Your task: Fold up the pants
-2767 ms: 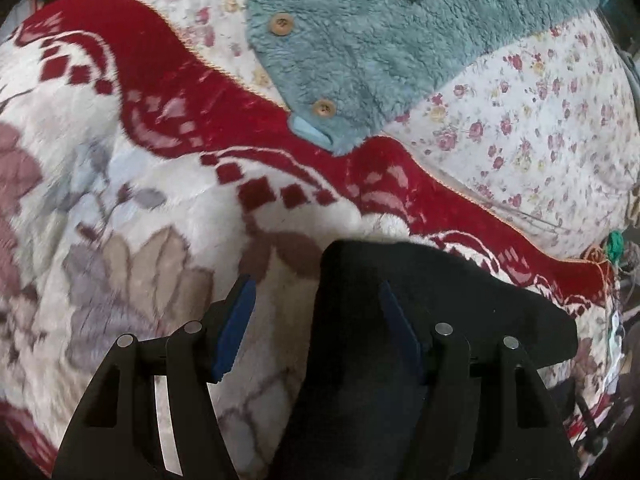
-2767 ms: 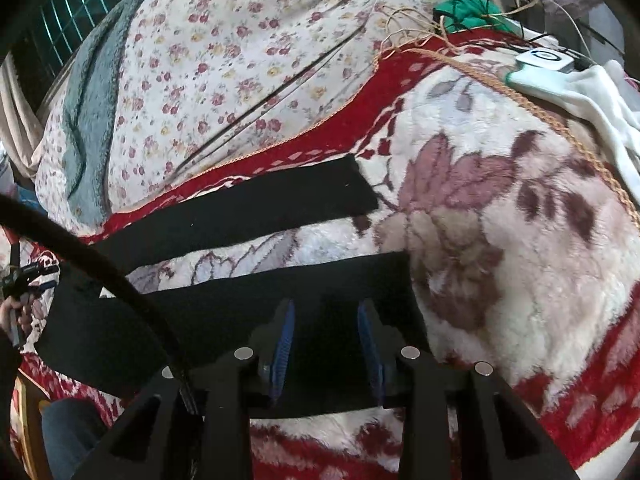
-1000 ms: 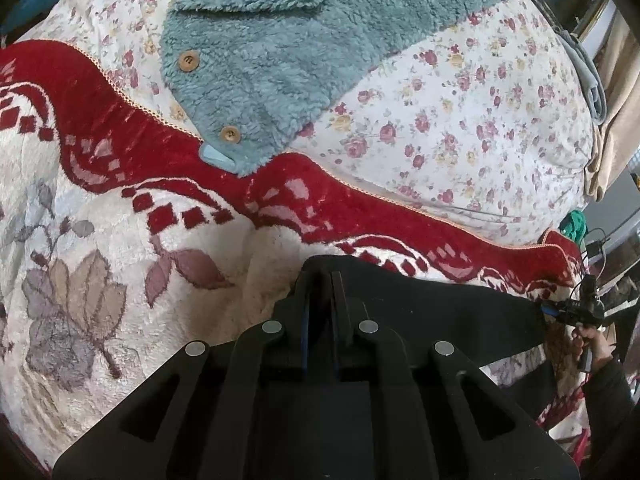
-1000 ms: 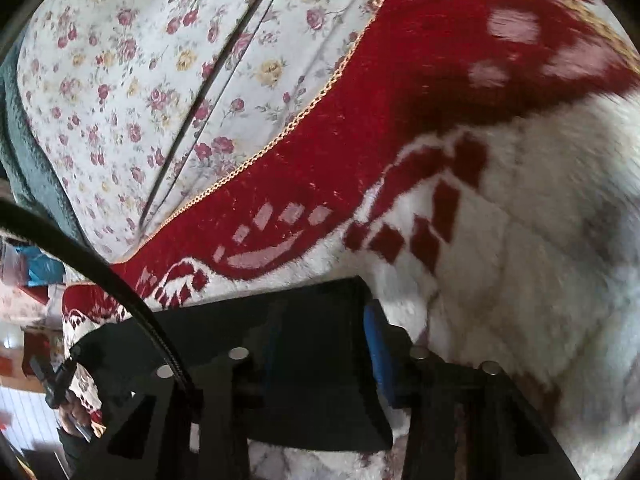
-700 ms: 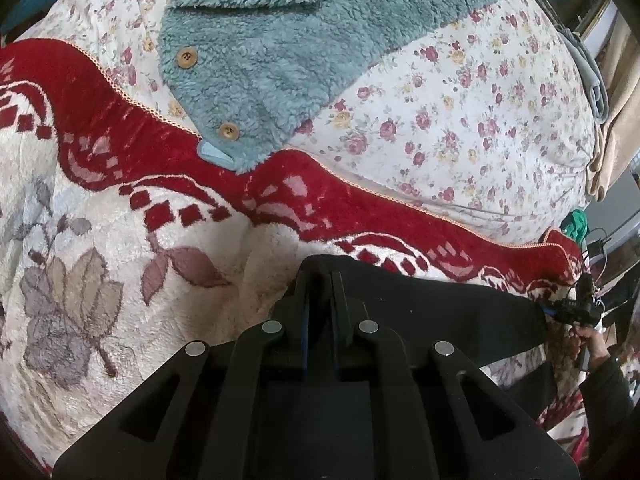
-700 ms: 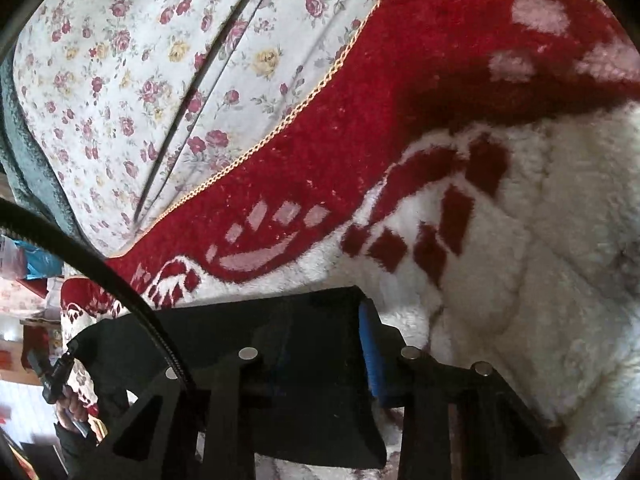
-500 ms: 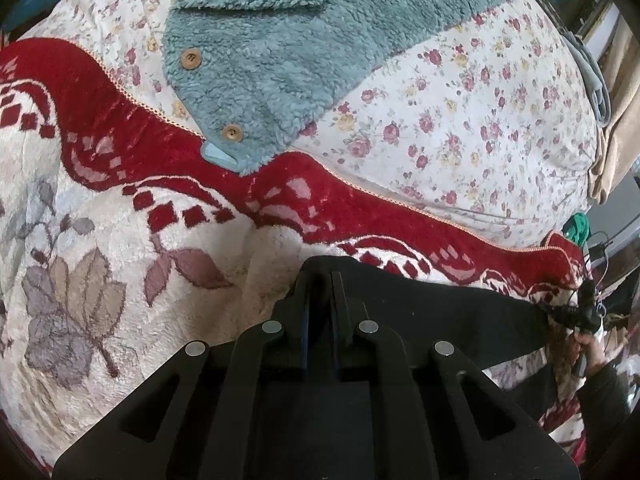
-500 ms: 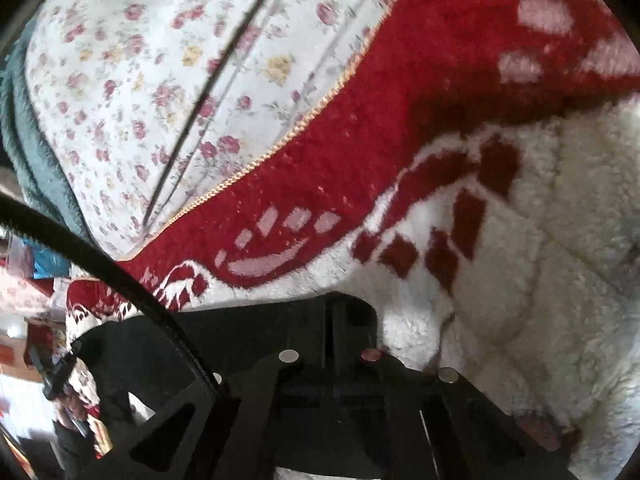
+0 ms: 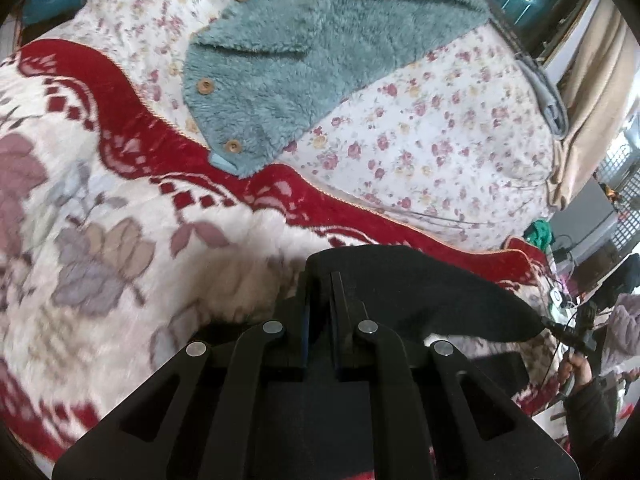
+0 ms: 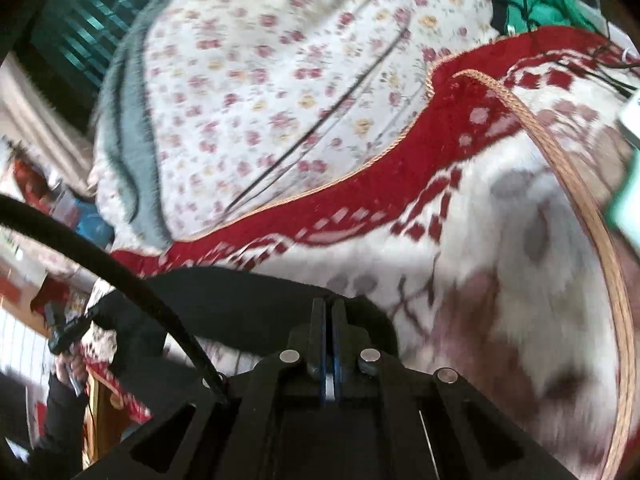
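Observation:
The black pants hang in a lifted band above the red and cream plush blanket. My left gripper is shut on one end of the pants, its jaws pressed together on the cloth. In the right wrist view my right gripper is shut on the other end of the pants, and the black cloth stretches away to the left toward a hand holding the other gripper. A lower layer of the pants lies dark beneath the raised band.
A teal fleece garment with wooden buttons lies on the floral sheet beyond the blanket. A green item and cables sit at the bed's far edge. A black cable crosses the right wrist view. A sleeve and hand show at right.
My right gripper went from open around the pants' edge to shut on it. Both grippers then rose and swung across the bed, lifting the black cloth off the blanket.

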A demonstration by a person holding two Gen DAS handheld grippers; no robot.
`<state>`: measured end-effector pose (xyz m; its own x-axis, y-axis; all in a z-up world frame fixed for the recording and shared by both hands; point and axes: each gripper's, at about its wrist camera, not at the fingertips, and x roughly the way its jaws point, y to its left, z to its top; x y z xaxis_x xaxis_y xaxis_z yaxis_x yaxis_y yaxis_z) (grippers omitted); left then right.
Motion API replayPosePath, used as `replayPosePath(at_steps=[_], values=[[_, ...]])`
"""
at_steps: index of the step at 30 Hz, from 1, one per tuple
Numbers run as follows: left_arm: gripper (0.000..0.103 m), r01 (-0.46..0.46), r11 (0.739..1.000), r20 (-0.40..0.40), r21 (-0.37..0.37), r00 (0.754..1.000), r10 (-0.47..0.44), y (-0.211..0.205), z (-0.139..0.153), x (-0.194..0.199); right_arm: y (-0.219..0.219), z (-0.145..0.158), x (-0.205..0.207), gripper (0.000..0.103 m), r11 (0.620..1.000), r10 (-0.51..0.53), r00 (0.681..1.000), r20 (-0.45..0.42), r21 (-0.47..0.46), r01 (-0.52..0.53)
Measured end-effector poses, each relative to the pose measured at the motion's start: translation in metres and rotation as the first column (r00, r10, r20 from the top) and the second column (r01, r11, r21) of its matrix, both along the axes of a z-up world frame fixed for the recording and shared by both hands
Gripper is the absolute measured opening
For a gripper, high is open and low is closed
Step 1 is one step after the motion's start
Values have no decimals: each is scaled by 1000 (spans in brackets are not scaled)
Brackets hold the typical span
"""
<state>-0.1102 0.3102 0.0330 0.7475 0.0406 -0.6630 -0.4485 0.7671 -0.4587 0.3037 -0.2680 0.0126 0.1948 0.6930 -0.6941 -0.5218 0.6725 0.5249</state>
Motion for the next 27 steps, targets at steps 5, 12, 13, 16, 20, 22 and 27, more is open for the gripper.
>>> replayPosePath(at_steps=[5,12,13,16,20,22,27], values=[[6,8,1000,62,28,998,-10,-24,-12,-59,-26,3,-59,2,998,54,996,72,23,-56],[6,-7,1000,77,-2,997,7,-36,-55,-109,-64,-31,-98,2,1000,30,998,54,4,-30],[6,-11,1000,84,-3,996,11,-37,-58,-113,-70,-36,-103,2,1000,22,999,45,5,-23],[6,-13,999,115,30,993,9,-43,-57,-122,-78,-42,-114,2,1000,25,999,47,-9,-25],[6,26,951,97,309,994,-58,-64,-15,-106,-80,-45,-120,2,999,29,998,53,-30,-28],[6,70,857,38,511,994,-104,-77,5,-91,-77,-46,-121,2,998,42,998,56,-51,-39],[7,198,598,-84,777,973,-214,-121,2,-94,-71,-56,-125,2,991,55,997,48,-121,-49]])
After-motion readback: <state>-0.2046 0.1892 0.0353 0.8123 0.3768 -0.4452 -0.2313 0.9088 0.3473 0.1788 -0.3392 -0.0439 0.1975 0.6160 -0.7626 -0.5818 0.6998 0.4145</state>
